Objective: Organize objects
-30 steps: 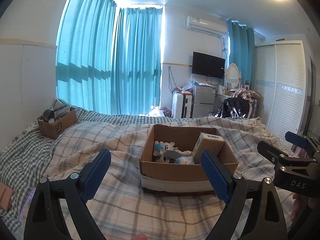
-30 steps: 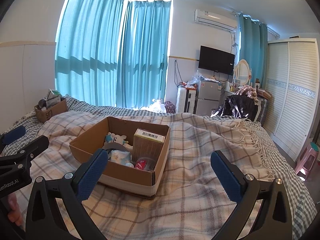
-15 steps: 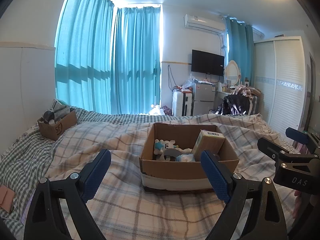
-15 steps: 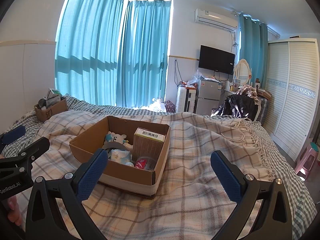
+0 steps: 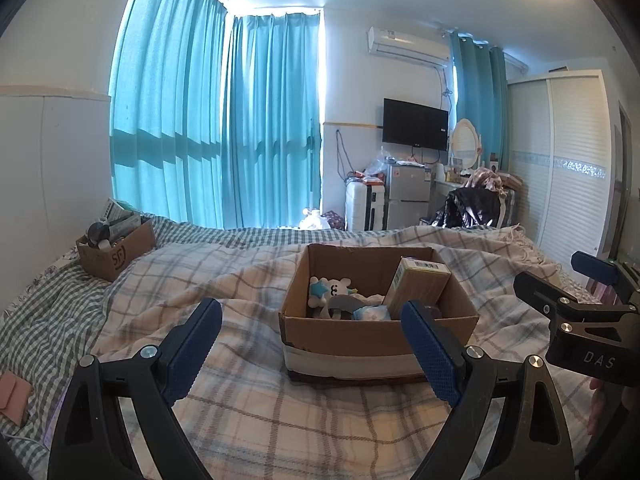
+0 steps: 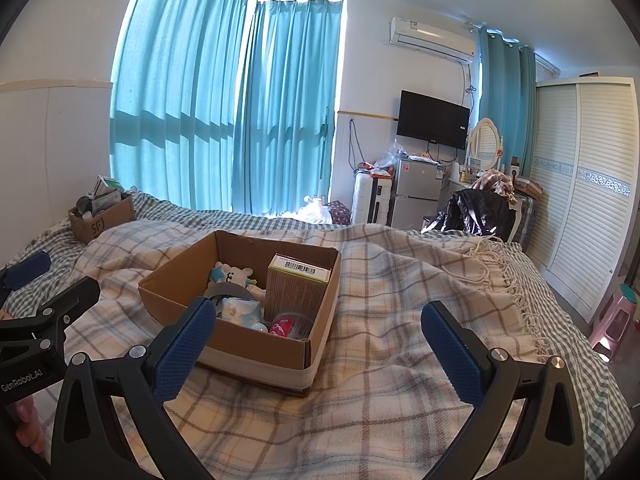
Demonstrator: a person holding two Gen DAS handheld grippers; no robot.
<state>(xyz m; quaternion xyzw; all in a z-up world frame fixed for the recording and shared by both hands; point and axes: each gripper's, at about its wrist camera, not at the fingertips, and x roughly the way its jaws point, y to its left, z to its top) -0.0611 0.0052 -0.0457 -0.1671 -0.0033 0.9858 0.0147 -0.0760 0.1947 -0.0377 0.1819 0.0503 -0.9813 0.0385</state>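
Small brown cardboard box point(image 5: 116, 254) of clutter sits at 10 o'clock on the plaid-blanketed bed point(image 5: 248, 392). Left claw point(image 5: 312, 344): jaws apart, empty. Open brown cardboard box point(image 5: 376, 334) at centre holds a white plush toy point(image 5: 334, 288) and an upright olive carton point(image 5: 418, 292). Right claw point(image 6: 318, 344): jaws apart, empty, with the box at 11 o'clock.

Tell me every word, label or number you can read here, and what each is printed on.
"DAS": right gripper body, seen from the left wrist.
"GenRobot.AI": left gripper body, seen from the right wrist.
"SF": small cardboard box at the bed's far left.
Barcode label on the tall carton in the big cardboard box: too small to read.
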